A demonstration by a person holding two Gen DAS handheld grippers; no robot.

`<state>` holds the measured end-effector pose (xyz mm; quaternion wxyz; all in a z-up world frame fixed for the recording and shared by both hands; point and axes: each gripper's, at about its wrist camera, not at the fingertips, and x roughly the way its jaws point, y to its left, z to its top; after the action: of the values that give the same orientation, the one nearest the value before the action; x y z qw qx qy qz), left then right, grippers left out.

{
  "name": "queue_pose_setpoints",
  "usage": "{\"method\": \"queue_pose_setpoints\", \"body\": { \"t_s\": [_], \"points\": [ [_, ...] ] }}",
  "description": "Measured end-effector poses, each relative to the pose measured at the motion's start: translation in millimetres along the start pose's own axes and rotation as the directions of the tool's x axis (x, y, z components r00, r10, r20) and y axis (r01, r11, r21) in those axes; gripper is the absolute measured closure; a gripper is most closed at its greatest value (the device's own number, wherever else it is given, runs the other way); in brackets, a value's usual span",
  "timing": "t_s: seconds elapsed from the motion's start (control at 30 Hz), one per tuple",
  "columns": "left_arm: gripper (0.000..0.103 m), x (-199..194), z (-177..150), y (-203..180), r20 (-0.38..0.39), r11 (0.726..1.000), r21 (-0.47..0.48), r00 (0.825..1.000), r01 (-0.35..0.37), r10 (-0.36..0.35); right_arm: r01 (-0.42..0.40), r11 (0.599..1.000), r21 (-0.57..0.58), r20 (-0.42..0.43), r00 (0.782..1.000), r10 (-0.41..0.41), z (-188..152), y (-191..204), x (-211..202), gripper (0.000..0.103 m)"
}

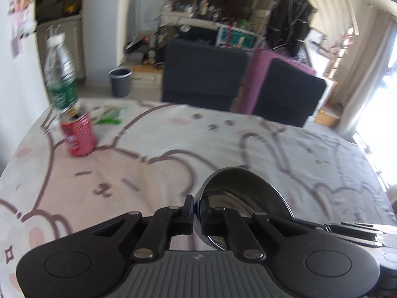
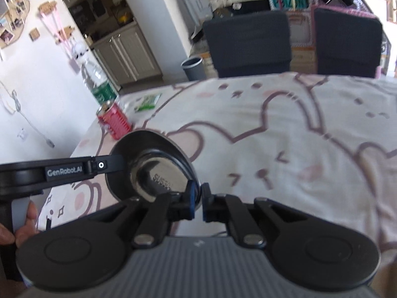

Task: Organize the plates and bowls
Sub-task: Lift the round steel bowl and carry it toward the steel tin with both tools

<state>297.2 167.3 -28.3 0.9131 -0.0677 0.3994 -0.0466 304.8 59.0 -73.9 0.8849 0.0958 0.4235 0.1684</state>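
You had both grippers clamped on the same steel bowl (image 1: pixel 244 198), one on each side of its rim. Your left gripper (image 1: pixel 196 217) had its jaws pinched nearly shut on the thin rim edge, and your right gripper (image 2: pixel 198 204) did likewise on the opposite side, blue pads against the metal. The bowl hung tilted, off the tablecloth (image 1: pixel 148 154), its stamped underside turned toward the right camera. Gripping a thin rim from two sides probably kept so slippery a dish from swinging. The red can (image 1: pixel 79 134) and the water bottle (image 1: pixel 60 72) stood well apart at the table's far corner, clear of your path. No plates were in view
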Motion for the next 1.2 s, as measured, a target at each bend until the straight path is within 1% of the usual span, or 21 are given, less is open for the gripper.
{"method": "queue_pose_setpoints", "body": {
  "t_s": [0.13,0.23,0.4,0.57,0.73,0.87,0.93,1.07,1.2],
  "points": [
    [0.097,-11,-4,-49,0.029,0.997,0.063,0.999,0.036,-0.038,0.032,0.999,0.03,0.038,0.999,-0.033,-4,-30,-38,0.097],
    [0.097,-15,-8,-83,0.037,0.993,0.09,0.997,0.07,-0.074,0.059,0.996,0.063,0.07,0.996,-0.063,-7,-55,-66,0.097],
    [0.097,-17,-15,-132,0.037,0.984,0.113,0.989,0.139,-0.144,0.106,0.99,0.095,0.11,0.987,-0.116,-17,-94,-108,0.097],
    [0.097,-12,-25,-173,0.009,0.968,0.123,0.976,0.217,-0.22,0.151,0.981,0.119,0.116,0.979,-0.165,-34,-128,-143,0.097],
    [0.097,-2,-39,-215,-0.033,0.95,0.149,0.961,0.276,-0.274,0.201,0.969,0.145,0.103,0.971,-0.217,-55,-160,-167,0.097],
    [0.097,6,-54,-248,-0.076,0.931,0.197,0.952,0.307,-0.298,0.245,0.954,0.176,0.081,0.962,-0.262,-71,-188,-185,0.097],
    [0.097,13,-62,-262,-0.106,0.921,0.22,0.946,0.323,-0.306,0.263,0.946,0.191,0.059,0.959,-0.279,-75,-196,-187,0.097],
    [0.097,27,-81,-283,-0.173,0.903,0.259,0.936,0.343,-0.306,0.297,0.933,0.204,0.009,0.952,-0.305,-87,-213,-189,0.097],
    [0.097,41,-94,-296,-0.221,0.893,0.288,0.931,0.347,-0.291,0.326,0.927,0.183,-0.046,0.945,-0.324,-94,-225,-186,0.097]
  ]
}}
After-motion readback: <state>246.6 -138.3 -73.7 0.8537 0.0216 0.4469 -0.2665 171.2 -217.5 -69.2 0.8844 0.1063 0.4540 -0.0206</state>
